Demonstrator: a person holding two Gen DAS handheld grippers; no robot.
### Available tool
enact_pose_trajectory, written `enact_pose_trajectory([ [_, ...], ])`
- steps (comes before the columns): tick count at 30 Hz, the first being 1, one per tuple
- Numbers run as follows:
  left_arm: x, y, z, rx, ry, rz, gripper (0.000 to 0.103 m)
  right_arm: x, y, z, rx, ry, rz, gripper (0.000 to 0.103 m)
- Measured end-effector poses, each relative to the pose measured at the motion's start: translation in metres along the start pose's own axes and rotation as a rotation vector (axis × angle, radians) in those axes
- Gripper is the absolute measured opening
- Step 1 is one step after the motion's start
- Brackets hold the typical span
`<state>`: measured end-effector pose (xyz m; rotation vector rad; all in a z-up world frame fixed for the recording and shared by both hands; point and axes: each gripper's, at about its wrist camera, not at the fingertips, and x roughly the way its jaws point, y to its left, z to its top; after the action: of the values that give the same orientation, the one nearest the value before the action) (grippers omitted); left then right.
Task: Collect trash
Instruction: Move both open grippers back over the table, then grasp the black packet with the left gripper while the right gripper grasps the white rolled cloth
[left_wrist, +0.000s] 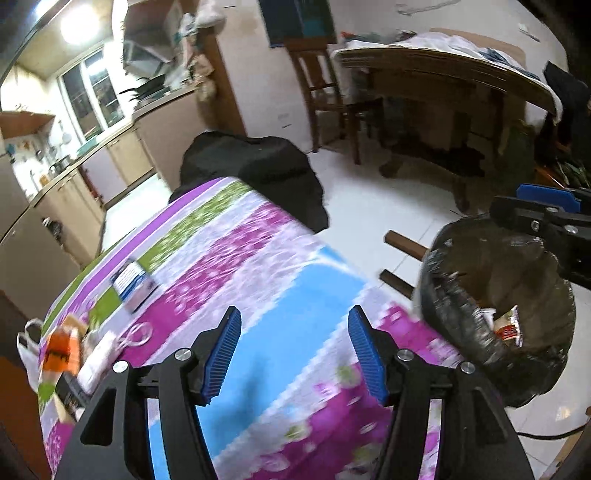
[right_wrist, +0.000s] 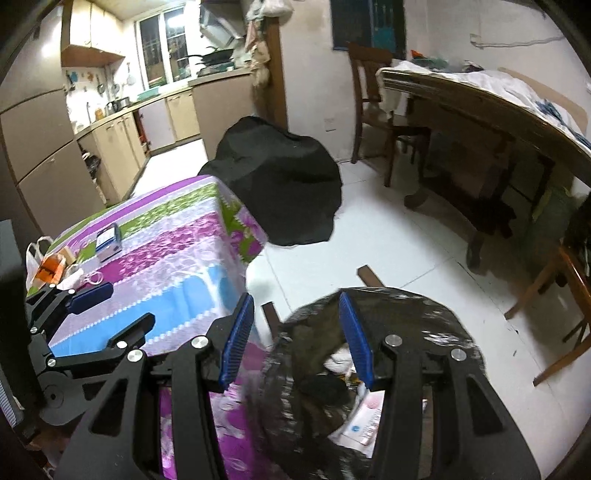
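Note:
My left gripper (left_wrist: 293, 356) is open and empty above the table with the flowered cloth (left_wrist: 258, 258); it also shows in the right wrist view (right_wrist: 110, 306). My right gripper (right_wrist: 297, 339) is open and empty above the bin lined with a black bag (right_wrist: 436, 306), which stands on the floor at the table's right edge. The bin (left_wrist: 454, 295) holds wrappers and paper (left_wrist: 508, 326). On the table's far left lie a blue-white box (left_wrist: 131, 278), an orange packet (left_wrist: 61, 349) and a white cable (left_wrist: 136, 336).
A large black bag (right_wrist: 280, 177) sits on the floor beyond the table. A wooden dining table (right_wrist: 480, 107) and chairs (right_wrist: 369, 96) stand at the right. Two wooden pieces (left_wrist: 404, 245) lie on the white floor near the bin. Kitchen counters (right_wrist: 110, 129) run along the left.

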<state>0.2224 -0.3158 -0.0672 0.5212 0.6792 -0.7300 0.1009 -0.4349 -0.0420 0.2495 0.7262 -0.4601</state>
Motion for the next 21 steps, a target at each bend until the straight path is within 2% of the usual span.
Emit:
enact_pose_trajectory([
  [16, -0.017, 0.115, -0.071, -0.218, 0.048, 0.121, 0.062, 0.037, 0.114, 0.005, -0.152, 0.041, 0.148, 0.047],
  [21, -0.025, 0.148, -0.095, -0.29, 0.062, 0.155, 0.062, 0.052, 0.154, 0.002, -0.23, 0.083, 0.208, 0.047],
])
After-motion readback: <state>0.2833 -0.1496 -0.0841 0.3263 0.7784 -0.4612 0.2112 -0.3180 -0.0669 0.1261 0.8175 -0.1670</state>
